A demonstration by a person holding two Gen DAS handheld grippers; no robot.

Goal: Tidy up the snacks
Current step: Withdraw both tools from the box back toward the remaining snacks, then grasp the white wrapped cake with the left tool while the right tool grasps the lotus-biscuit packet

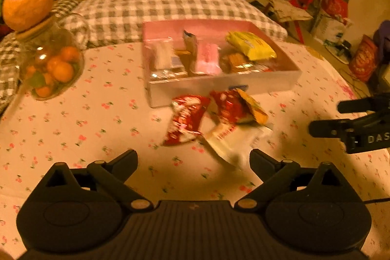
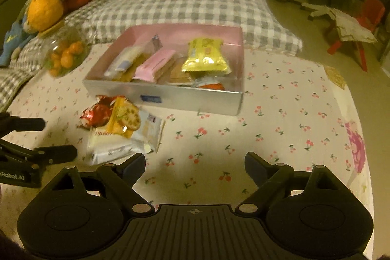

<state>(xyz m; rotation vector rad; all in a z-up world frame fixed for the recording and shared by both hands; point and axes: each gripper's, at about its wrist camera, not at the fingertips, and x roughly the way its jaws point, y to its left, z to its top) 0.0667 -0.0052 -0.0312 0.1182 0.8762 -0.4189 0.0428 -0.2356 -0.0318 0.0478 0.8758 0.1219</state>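
Red snack packets (image 1: 187,118) lie ahead of the left hand-held gripper (image 1: 193,160), jaws spread, empty

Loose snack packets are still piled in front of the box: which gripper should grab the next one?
Left, probably. The left gripper is open with the snack pile straight ahead of its fingers. The right gripper, also open, faces bare cloth; the pile lies off to its left.

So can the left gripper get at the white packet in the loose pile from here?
Probably yes. The left gripper is open, and the white packet lies just ahead on the sheet, its near end uncovered; the orange packet only overlaps its far end.
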